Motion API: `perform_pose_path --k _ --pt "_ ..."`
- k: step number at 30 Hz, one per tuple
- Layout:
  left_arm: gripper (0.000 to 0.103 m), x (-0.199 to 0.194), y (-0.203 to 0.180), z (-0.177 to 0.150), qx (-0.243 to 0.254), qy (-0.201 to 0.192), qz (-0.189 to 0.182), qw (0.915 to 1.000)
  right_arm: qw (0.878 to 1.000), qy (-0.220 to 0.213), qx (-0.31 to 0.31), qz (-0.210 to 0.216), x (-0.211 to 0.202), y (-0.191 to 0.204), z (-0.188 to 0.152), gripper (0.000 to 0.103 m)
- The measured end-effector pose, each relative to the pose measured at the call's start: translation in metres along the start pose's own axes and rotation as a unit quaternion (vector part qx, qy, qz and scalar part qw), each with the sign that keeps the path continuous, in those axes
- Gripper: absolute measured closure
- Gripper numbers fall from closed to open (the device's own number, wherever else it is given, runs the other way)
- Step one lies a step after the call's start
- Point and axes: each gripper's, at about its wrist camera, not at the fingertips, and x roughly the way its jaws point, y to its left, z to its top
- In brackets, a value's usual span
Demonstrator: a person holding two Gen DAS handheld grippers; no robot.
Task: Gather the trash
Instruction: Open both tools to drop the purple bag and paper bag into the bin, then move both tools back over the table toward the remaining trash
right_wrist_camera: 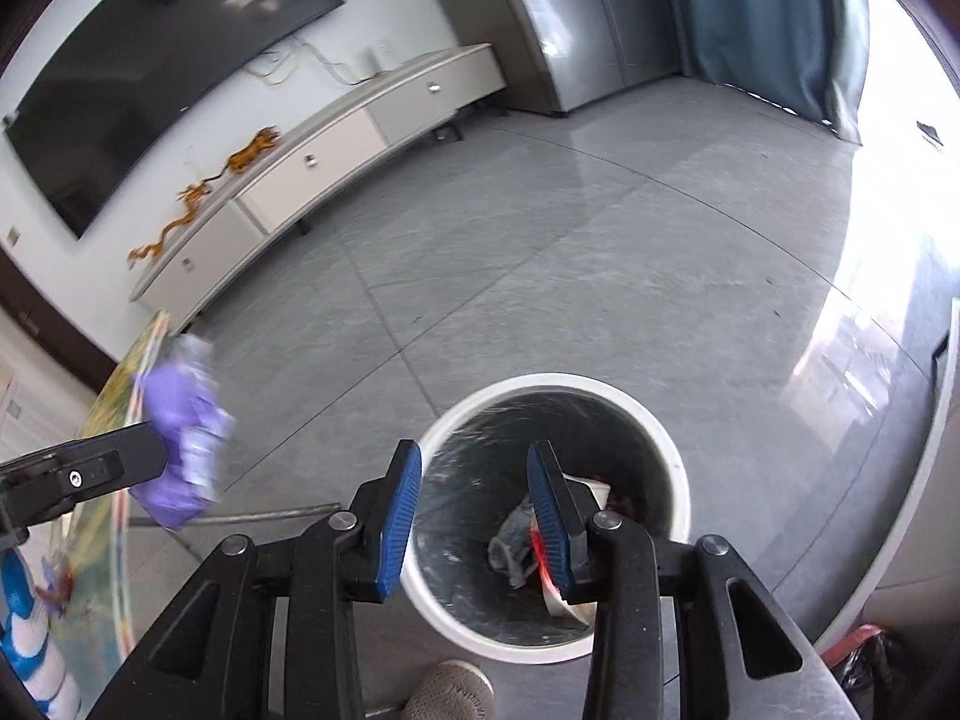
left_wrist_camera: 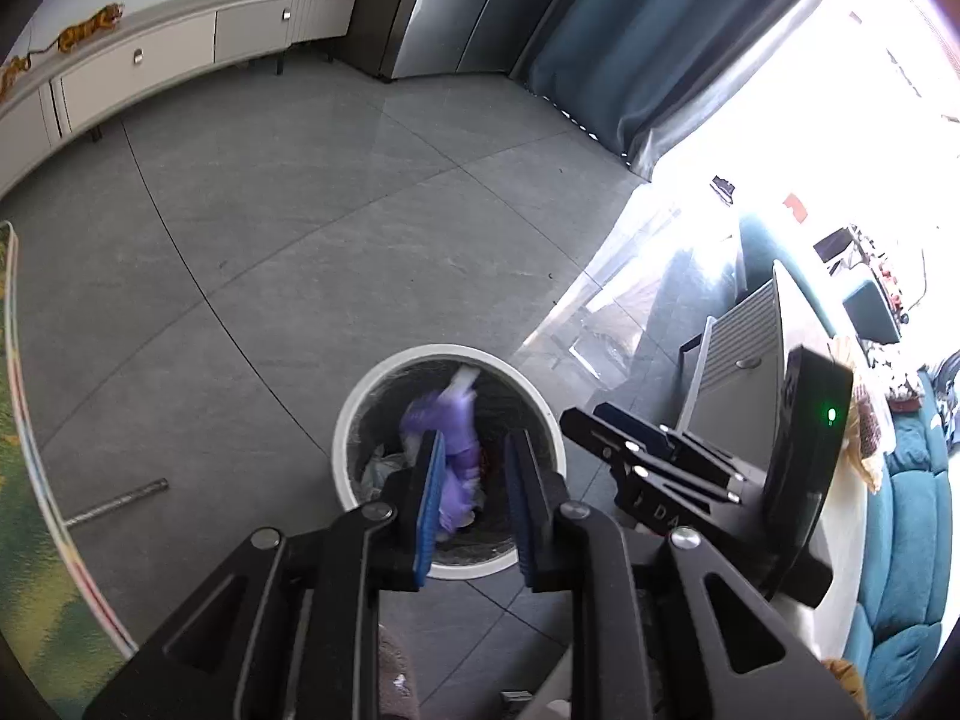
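A white round trash bin [left_wrist_camera: 354, 420] with a black liner stands on the grey floor; it also shows in the right wrist view [right_wrist_camera: 666, 438]. My left gripper [left_wrist_camera: 474, 492] is open above the bin. A purple wrapper [left_wrist_camera: 456, 420] is between and below its blue pads, blurred, apparently loose over the bin. In the right wrist view the same purple wrapper [right_wrist_camera: 180, 438] appears at the left gripper's tip. My right gripper [right_wrist_camera: 474, 510] is open and empty above the bin. Crumpled trash [right_wrist_camera: 510, 540] lies in the bin.
A low white TV cabinet [right_wrist_camera: 336, 138] with tiger figures stands along the far wall. A metal rod [left_wrist_camera: 117, 501] lies on the floor left of the bin. A colourful mat [left_wrist_camera: 36, 510] is at left, a teal sofa [left_wrist_camera: 912, 540] at right.
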Motion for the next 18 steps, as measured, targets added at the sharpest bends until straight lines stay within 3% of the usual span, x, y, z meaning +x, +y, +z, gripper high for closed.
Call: perform_pose_path --k 2,4,8,14,18 --pt "0.078 0.001 0.000 0.000 -0.007 0.001 -0.010 0.9999 1.000 -0.002 0.010 -0.002 -0.003 -0.007 -0.003 0.068" --pt "0.065 -0.004 0.002 -0.003 -0.007 -0.003 -0.015 0.9999 1.000 -0.005 0.011 -0.010 -0.007 -0.010 -0.005 0.068" --pt "0.064 -0.024 0.003 -0.011 0.008 -0.025 0.002 0.9997 1.000 -0.018 0.011 -0.019 -0.023 -0.008 -0.004 0.068" --pt "0.064 -0.085 0.017 -0.034 0.028 -0.089 0.089 0.9916 0.998 -0.053 -0.010 -0.019 -0.057 0.025 -0.004 0.064" --pt "0.064 -0.129 0.036 -0.056 0.029 -0.134 0.163 0.9771 0.996 -0.074 -0.044 -0.003 -0.079 0.068 -0.008 0.060"
